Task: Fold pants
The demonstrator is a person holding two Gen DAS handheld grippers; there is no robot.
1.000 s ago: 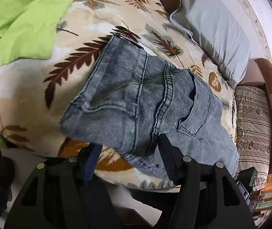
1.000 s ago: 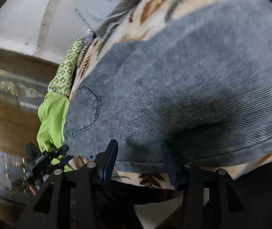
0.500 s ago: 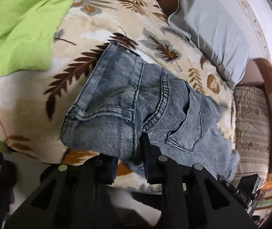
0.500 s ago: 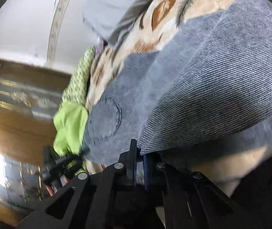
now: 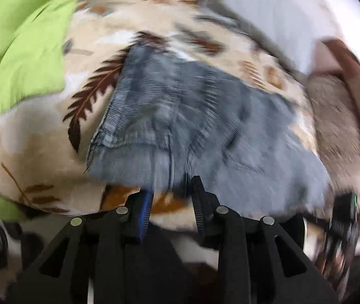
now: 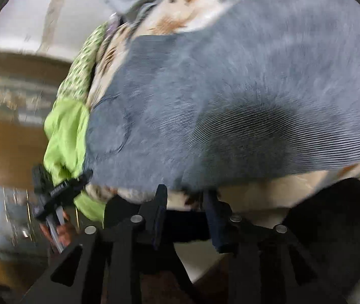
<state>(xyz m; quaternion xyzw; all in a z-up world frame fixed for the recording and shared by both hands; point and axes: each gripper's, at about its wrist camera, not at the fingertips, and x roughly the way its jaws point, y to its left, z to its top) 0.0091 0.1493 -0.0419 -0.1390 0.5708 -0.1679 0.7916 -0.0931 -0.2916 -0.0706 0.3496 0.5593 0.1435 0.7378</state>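
Opening — left tool (image 5: 171, 197), right tool (image 6: 185, 197), nothing pinched; pants (image 5: 205, 126) — no readable label.

Grey-blue corduroy pants (image 5: 205, 116) lie partly folded, back pocket up, on the leaf-patterned bedspread (image 5: 40, 136).

You have nothing to read here: both views are blurred by motion. The grey pants (image 5: 205, 116), the leaf-print bedspread (image 5: 40, 136) and the green cloth (image 5: 23, 38) show no letters, labels, brands or numbers.
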